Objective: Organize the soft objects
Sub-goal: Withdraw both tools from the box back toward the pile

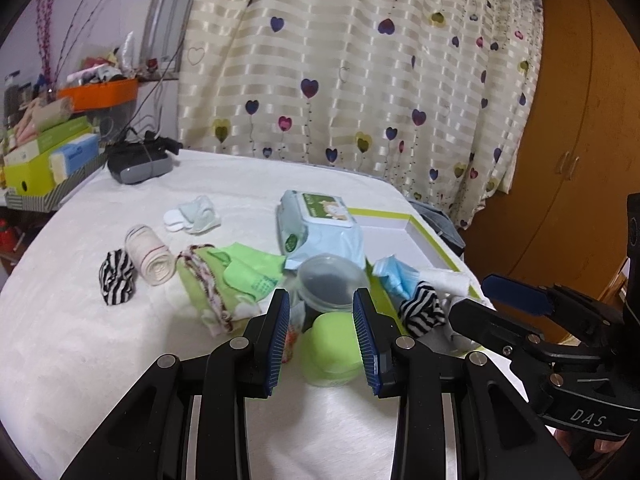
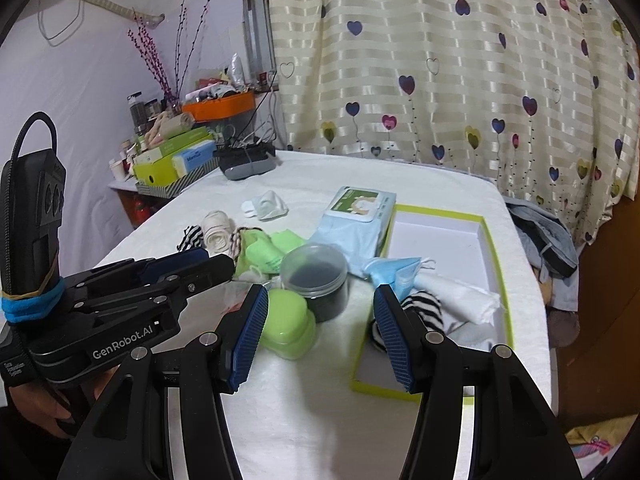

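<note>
Soft things lie on the white table: a striped sock (image 1: 116, 278), a cream cloth roll (image 1: 150, 260), green cloths (image 1: 236, 276), a pale sock pair (image 1: 196, 212), a wet-wipes pack (image 1: 320, 228). The green-rimmed box (image 2: 492, 240) holds a striped sock (image 2: 420, 306), white cloth (image 2: 456, 294) and a blue mask (image 2: 394, 270). My left gripper (image 1: 322, 336) is open, empty, over a green lidded jar (image 1: 332, 352). My right gripper (image 2: 320, 336) is open and empty, between that jar (image 2: 288, 322) and the box.
A clear jar with dark contents (image 2: 316, 276) stands behind the green jar. A black device (image 1: 138, 160) sits at the table's far left. Stacked boxes and an orange tray (image 1: 98, 94) are on a shelf left. A curtain hangs behind; clothes (image 2: 548, 240) lie off the right edge.
</note>
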### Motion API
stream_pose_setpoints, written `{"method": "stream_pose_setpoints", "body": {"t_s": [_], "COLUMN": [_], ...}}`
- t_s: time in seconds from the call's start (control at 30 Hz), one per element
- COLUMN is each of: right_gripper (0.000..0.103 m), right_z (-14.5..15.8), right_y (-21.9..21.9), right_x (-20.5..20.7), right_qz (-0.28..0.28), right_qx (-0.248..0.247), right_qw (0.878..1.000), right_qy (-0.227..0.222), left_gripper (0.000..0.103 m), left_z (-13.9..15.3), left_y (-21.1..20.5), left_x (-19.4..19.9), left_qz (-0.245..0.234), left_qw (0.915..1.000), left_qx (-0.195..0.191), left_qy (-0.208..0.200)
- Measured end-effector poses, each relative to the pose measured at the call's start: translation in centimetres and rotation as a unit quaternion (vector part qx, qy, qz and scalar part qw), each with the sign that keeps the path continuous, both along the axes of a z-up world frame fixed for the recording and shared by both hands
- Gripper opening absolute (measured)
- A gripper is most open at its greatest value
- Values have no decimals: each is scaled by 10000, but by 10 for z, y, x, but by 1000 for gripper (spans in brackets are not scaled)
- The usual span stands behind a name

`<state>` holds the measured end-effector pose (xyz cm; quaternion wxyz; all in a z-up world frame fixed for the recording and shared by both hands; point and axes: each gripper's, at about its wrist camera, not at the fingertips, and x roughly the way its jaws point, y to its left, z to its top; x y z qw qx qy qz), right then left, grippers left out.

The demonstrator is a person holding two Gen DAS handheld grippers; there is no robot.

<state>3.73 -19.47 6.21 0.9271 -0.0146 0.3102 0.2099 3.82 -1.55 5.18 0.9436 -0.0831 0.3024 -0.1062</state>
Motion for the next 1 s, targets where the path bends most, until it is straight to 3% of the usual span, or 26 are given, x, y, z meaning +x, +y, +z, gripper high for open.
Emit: {"method": "stream_pose_setpoints", "body": {"t_s": [0.4,0.53,0.8,1.0], "right_gripper": [56,56,56,56], "right_z": [-10,-13,-22,-27], "right_y": [16,19,21,21], "right_x": [6,9,19,25], "right_qz": [138,182,193,197], "right_qx": [-62,-81,-65,-34], "right_qw": [9998,9996,9993,9991], "right_qy": [153,193,318,385], "left_gripper": [32,42,45,45], "left_z": [-23,-37,-58,-64], "left_y": [40,49,48,43], "left_x": [7,13,27,29], "left_qz": [330,414,222,91], "left_qw": [9990,9979,9958,9954], "left_qx": [-95,-153,-284,-341], "left_qy": [272,480,846,893]}}
